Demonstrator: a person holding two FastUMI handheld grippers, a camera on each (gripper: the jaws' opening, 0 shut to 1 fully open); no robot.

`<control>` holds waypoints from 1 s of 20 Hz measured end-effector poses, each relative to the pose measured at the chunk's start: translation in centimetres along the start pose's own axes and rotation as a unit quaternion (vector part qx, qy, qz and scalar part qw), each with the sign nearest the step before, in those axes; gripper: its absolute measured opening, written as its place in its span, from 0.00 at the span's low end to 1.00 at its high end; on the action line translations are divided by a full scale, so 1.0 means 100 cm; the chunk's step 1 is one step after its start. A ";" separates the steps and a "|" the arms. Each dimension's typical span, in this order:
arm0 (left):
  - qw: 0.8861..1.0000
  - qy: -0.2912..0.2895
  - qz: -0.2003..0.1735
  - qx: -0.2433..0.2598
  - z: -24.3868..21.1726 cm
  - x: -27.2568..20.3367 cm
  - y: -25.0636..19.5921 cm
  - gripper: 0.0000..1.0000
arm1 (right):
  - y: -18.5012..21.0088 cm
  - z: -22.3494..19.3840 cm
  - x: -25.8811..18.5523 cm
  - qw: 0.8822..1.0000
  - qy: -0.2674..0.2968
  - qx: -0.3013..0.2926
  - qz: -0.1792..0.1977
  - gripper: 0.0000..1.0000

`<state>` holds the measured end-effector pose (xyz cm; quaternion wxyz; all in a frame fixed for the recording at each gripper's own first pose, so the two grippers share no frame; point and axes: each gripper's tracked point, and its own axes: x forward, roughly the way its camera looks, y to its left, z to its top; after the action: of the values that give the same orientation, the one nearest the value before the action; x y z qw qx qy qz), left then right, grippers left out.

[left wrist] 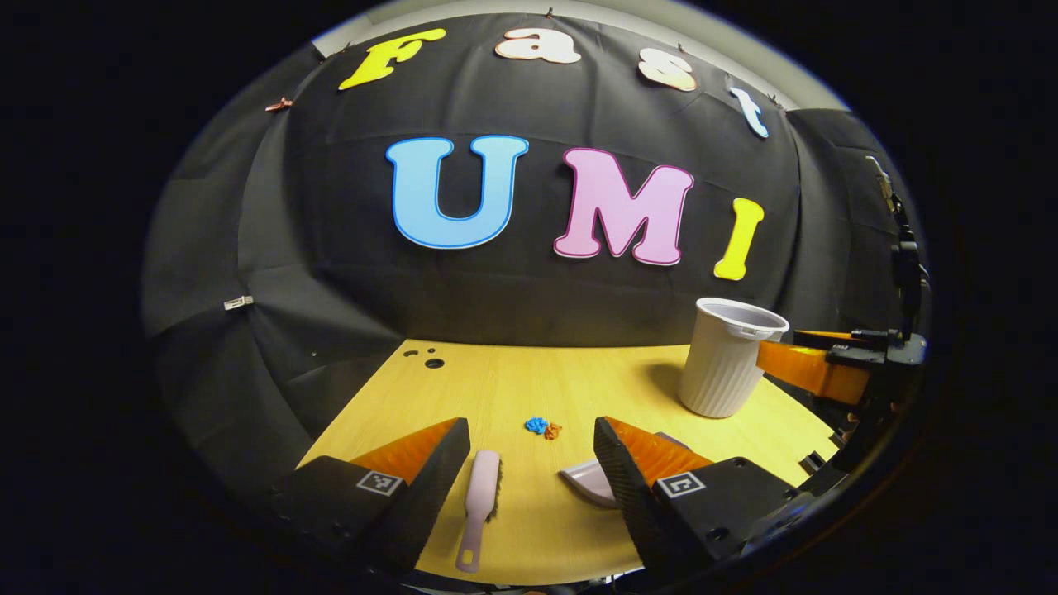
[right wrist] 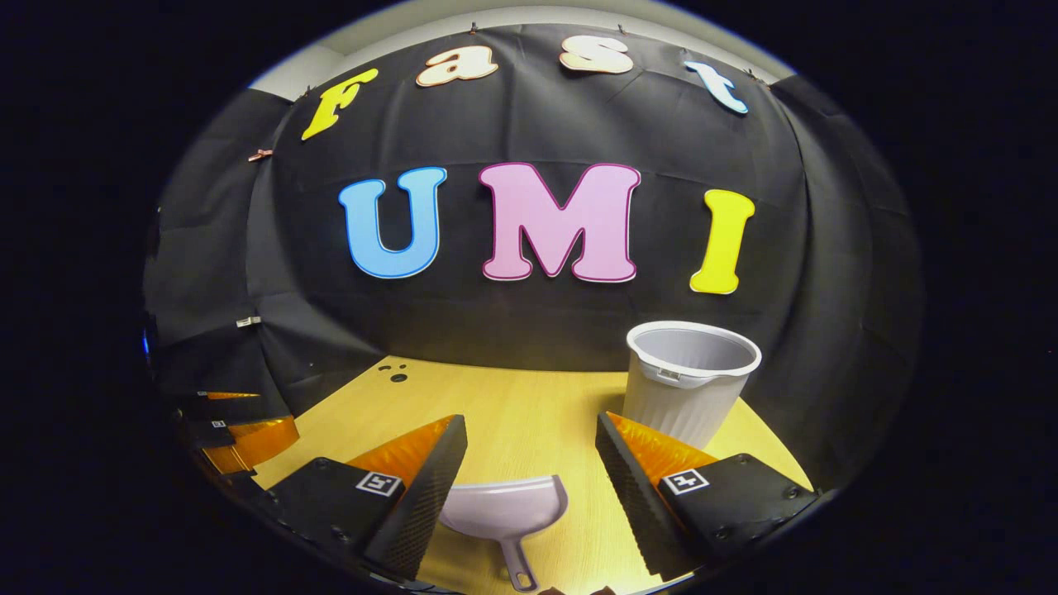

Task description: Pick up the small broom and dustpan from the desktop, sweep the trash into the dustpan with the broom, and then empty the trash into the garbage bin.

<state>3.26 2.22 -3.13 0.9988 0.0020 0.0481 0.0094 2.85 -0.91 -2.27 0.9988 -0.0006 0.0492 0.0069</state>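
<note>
A small pink broom (left wrist: 478, 506) lies flat on the wooden desktop (left wrist: 529, 380), just below and between the fingers of my left gripper (left wrist: 529, 450), which is open and holds nothing. Blue and orange trash scraps (left wrist: 542, 427) lie a little beyond it. The pale dustpan (left wrist: 588, 482) peeks out beside the left gripper's right finger. In the right gripper view the dustpan (right wrist: 506, 510) lies with its handle toward me, between the fingers of my open right gripper (right wrist: 529, 450). A white ribbed garbage bin (right wrist: 688, 380) stands upright at the right, also the bin (left wrist: 729, 355).
The right gripper's orange and black body (left wrist: 826, 364) shows at the far right behind the bin. The left gripper's body (right wrist: 235, 434) shows at the left edge. Small holes (left wrist: 426, 359) mark the desktop's far left corner. Black cloth walls close the back and sides.
</note>
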 end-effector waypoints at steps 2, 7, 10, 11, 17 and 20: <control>1.000 0.009 0.010 -0.003 -0.007 0.003 0.010 0.96 | 0.002 -0.005 0.002 1.000 0.008 -0.002 0.005 0.98; 0.998 0.050 0.033 -0.026 -0.033 0.011 0.038 0.96 | 0.002 -0.018 0.011 0.999 0.030 0.001 0.011 0.98; 0.995 0.089 0.035 -0.040 -0.056 0.021 0.051 0.96 | 0.004 -0.024 0.015 0.999 0.040 0.003 0.013 0.98; 0.993 0.105 0.031 -0.044 -0.065 0.024 0.052 0.96 | 0.004 -0.025 0.016 0.999 0.043 0.002 0.013 0.98; 0.979 0.201 0.016 -0.027 -0.121 0.045 0.058 0.96 | 0.003 -0.042 0.023 0.998 0.068 0.002 0.014 0.98; 0.968 0.249 0.016 0.000 -0.153 0.057 0.063 0.96 | 0.001 -0.056 0.023 0.997 0.081 0.008 0.015 0.98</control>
<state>7.38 8.71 -18.83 0.9551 0.0006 0.2952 0.0257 4.62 -0.82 -8.04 0.9913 0.0073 0.1300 0.0212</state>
